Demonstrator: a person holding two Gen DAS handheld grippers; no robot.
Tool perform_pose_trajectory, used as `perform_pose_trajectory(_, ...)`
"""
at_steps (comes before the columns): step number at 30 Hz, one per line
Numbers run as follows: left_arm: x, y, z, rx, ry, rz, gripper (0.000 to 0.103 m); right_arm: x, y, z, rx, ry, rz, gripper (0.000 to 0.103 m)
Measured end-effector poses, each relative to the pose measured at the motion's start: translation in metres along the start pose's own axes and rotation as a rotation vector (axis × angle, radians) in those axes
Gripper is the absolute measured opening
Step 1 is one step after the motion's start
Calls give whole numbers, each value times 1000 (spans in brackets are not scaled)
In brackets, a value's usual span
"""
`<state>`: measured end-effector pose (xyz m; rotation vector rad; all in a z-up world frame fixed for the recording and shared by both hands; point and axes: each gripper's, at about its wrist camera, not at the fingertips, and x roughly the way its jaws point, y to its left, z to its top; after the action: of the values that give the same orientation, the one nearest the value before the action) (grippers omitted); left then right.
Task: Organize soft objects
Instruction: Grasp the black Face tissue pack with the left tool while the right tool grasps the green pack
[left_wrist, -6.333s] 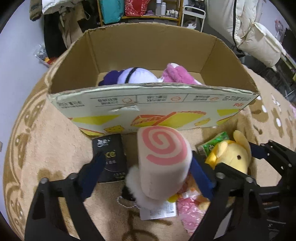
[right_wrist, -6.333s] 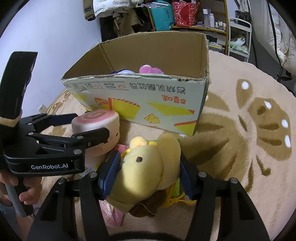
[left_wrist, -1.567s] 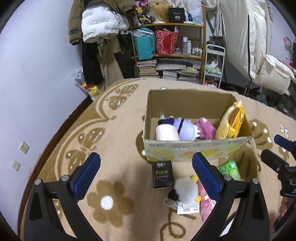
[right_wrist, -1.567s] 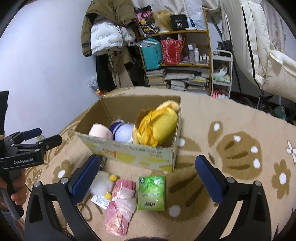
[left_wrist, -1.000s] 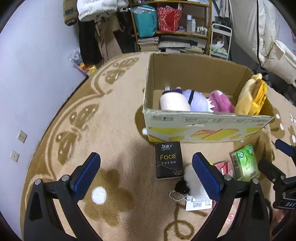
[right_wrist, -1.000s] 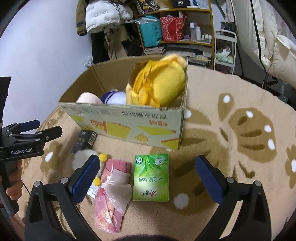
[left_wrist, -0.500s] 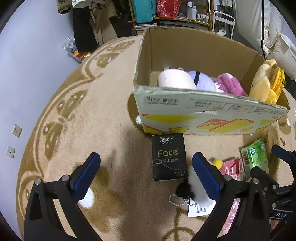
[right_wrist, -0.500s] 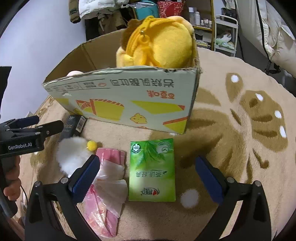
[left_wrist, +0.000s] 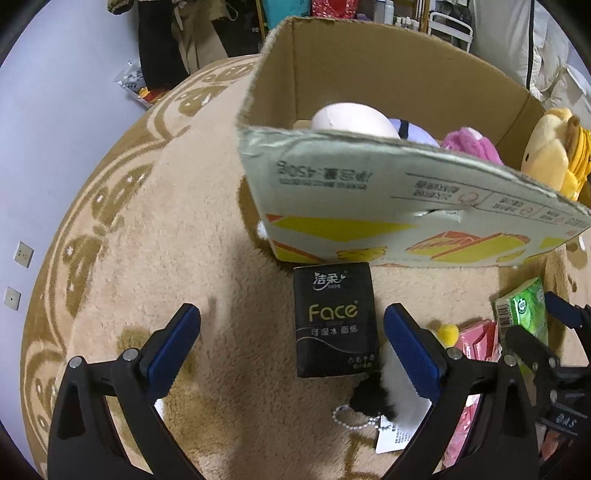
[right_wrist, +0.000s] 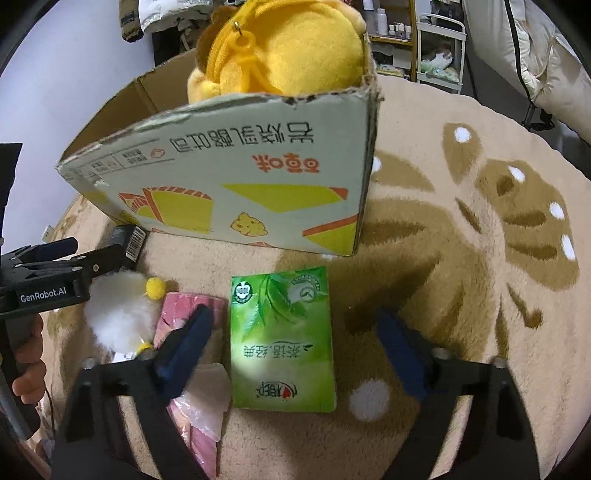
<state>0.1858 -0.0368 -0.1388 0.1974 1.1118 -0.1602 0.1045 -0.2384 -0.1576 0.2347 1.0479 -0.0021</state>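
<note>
Beige patterned rug holds the cardboard box, where toys (yellow plush included) already sit; outside remain the black tissue pack, green tissue pack, white pompom and pink packet, with left gripper and right gripper both spread wide, empty

Dim, warm indoor light falls from above, so the cardboard box casts a soft dark shadow onto the beige carpet at its base. Both fisheye views bend strongly and darken to black at the rounded corners. In the right wrist view a bright glare spot washes out the green tissue pack, and the nearest gripper pads look slightly blurred.
</note>
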Motion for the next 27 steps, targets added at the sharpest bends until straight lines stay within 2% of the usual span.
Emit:
perform_pose_trajectory(5,11,-4,2,28,20,19,99,8,5,2,-7,18,-13,73)
perform_pose_trajectory(10,18,-2,2,1,32,19,98,10,5,4,17,32,6,61)
perform_pose_trajectory(16,34,5,2,-29,59,10,94,11,4,6,3,27,-3,59)
perform_pose_trajectory(20,34,8,2,-30,57,9,85,10,11,6,-18,27,3,58)
perform_pose_trajectory(27,27,14,2,-29,43,12,65,8,22,4,-41,19,-3,58)
